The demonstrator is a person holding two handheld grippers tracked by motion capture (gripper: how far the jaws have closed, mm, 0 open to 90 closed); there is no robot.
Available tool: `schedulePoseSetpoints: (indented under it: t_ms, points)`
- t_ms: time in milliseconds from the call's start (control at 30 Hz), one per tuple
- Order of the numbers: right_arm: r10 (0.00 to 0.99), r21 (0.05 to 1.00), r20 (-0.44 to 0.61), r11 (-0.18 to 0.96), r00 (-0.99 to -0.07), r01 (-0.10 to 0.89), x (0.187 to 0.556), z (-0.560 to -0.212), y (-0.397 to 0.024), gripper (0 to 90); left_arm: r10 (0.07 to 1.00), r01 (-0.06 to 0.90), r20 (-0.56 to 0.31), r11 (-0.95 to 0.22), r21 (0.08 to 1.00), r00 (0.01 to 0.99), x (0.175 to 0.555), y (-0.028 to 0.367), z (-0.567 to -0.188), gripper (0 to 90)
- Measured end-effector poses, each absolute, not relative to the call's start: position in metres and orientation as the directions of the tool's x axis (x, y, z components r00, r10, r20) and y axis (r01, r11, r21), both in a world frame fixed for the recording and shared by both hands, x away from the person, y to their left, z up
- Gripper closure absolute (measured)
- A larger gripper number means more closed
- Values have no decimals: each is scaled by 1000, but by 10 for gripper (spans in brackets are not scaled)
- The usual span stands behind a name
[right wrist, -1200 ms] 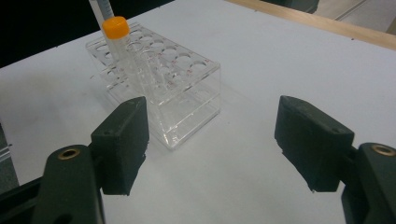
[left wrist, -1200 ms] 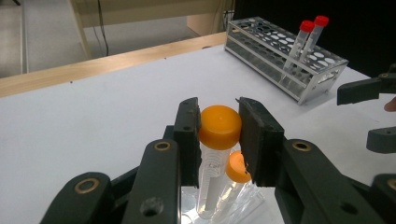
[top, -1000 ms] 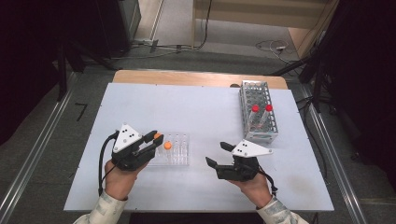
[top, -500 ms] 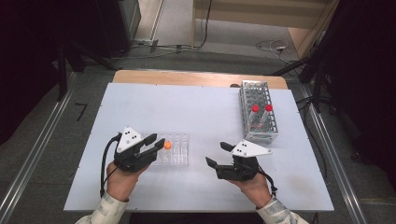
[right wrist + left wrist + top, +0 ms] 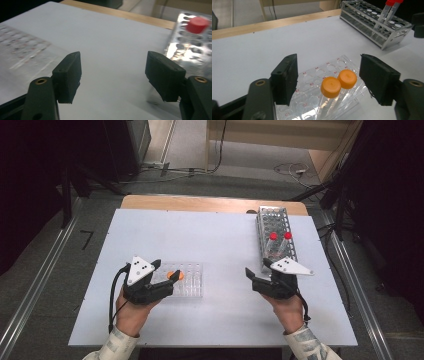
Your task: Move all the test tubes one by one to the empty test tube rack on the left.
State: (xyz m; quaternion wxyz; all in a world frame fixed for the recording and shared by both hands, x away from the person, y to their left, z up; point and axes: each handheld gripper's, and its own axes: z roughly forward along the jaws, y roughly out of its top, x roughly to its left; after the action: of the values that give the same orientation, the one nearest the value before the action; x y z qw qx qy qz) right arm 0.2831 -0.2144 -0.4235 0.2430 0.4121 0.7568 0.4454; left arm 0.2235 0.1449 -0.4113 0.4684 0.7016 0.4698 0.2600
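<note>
In the high view, the clear plastic tube rack [image 5: 187,279] lies on the white table [image 5: 200,235]. The left gripper [image 5: 165,270] sits at the rack's left end, its jaws just having opened, with an orange cap [image 5: 175,275] between them, untouched. The right gripper [image 5: 259,268] hovers well to the right of the clear rack, jaws wide and empty, just beside the near end of the metal tube rack [image 5: 275,237], which holds two red-capped tubes [image 5: 280,236].

In the left gripper view, two orange-capped tubes [image 5: 338,83] stand side by side in the clear rack, between the spread pads [image 5: 285,78], touching neither.

In the right gripper view, the jaws stand wide over bare table; the clear rack lies blurred at left, a red cap [image 5: 197,24] at upper right.
</note>
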Motion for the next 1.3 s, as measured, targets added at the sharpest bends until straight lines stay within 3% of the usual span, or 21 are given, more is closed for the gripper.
schedulePoseSetpoints:
  t_ms: [533,767,1300]
  points:
    - [937,890,-80,221,-341,398,322,-424,-267,320,912,405,-69,-111,908,405,223,143,-412,277]
    - [945,901,-37,172,-324,399,342,-432,-282,410,913,404,-67,-112,908,403,224,142,-413,277]
    - [949,897,-53,183,-312,403,373,-450,-286,614,908,406,-82,-102,908,411,224,141,-414,264]
